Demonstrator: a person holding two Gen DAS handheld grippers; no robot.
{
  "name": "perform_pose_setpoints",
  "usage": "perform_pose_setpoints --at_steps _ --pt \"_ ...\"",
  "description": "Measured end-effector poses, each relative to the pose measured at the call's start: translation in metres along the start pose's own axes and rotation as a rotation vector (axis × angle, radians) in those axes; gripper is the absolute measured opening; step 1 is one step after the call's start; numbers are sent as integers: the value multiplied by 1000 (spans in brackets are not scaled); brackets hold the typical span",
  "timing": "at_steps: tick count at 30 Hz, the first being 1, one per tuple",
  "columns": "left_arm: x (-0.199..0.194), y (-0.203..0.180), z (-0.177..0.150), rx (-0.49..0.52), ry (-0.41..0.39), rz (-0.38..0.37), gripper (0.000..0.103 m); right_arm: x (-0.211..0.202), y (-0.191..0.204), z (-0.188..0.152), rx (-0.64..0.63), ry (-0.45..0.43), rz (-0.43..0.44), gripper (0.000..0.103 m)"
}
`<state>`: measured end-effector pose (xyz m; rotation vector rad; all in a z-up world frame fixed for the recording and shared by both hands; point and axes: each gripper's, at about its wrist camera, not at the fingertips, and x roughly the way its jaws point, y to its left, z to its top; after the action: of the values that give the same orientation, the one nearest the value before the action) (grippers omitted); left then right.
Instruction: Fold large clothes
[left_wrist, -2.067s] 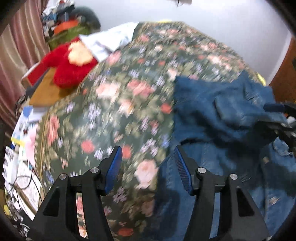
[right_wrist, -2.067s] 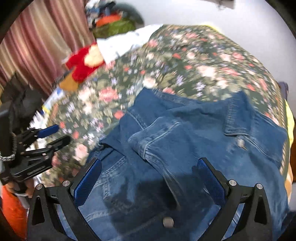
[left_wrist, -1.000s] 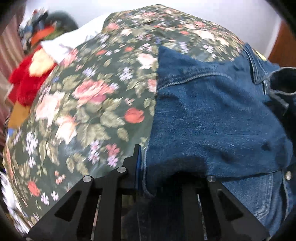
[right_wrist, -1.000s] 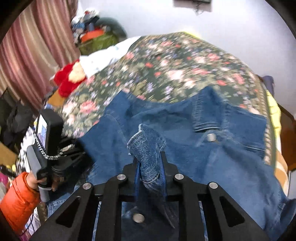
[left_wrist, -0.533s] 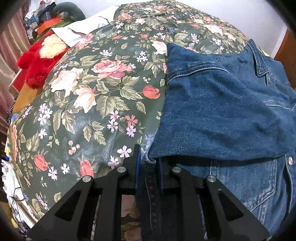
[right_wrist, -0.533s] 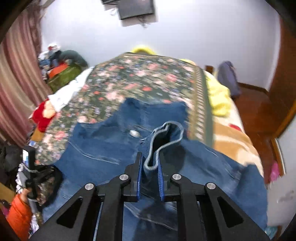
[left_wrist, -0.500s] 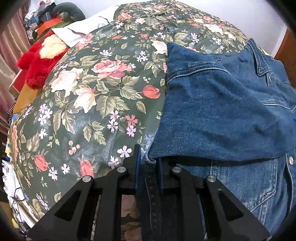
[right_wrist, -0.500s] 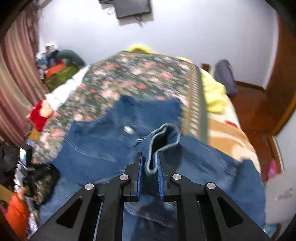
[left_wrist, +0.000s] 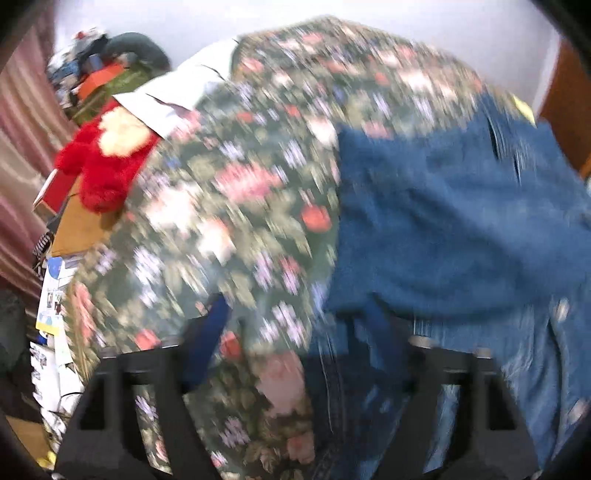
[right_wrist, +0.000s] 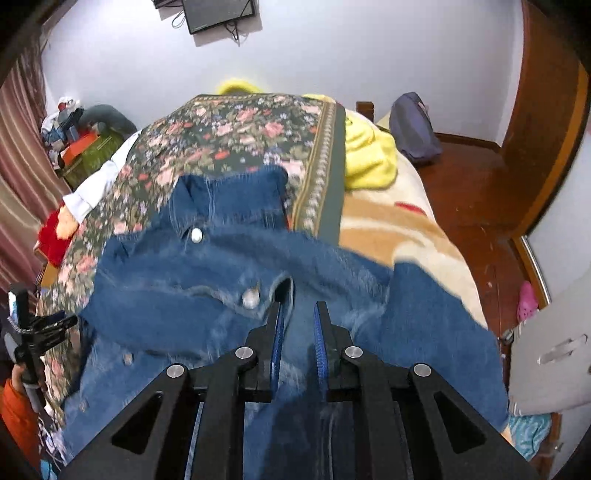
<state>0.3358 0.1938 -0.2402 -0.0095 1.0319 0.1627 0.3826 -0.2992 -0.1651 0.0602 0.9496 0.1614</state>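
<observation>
A blue denim jacket (right_wrist: 229, 280) lies spread on the floral bedspread (right_wrist: 236, 129). In the right wrist view my right gripper (right_wrist: 298, 332) is shut on a fold of the jacket's sleeve, low over the jacket's middle. The left wrist view is blurred. There the jacket (left_wrist: 443, 221) fills the right half. My left gripper (left_wrist: 295, 332) is opening, its jaws wide apart. The jacket's left edge lies between them by the right finger, and neither pad presses it. A hand in an orange sleeve (right_wrist: 18, 413) holds the left gripper (right_wrist: 55, 325) at the bed's left edge.
A red plush toy (left_wrist: 103, 162) and a white cloth (left_wrist: 177, 96) lie at the bed's far left. A yellow blanket (right_wrist: 365, 155) and a beige blanket (right_wrist: 399, 221) cover the bed's right side. A grey bag (right_wrist: 413, 125) sits on the wooden floor (right_wrist: 480, 192).
My left gripper let go of the jacket's edge, spread its jaws and rose. My right gripper carried the sleeve to the right across the jacket and still holds it.
</observation>
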Motion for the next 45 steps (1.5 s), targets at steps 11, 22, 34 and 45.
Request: perform_pose_setpoints --at_steps 11,22,34,45 --pt "92 2 102 -128 123 -285 84 90 29 51 3 137 44 13" --pt "140 -42 126 -116 150 -260 20 166 31 94 21 249 -5 13" --pt "77 26 101 -98 -22 -21 8 200 90 119 -97 245 69 13" --pt "75 54 73 -17 31 93 8 223 197 145 -175 189 201 13"
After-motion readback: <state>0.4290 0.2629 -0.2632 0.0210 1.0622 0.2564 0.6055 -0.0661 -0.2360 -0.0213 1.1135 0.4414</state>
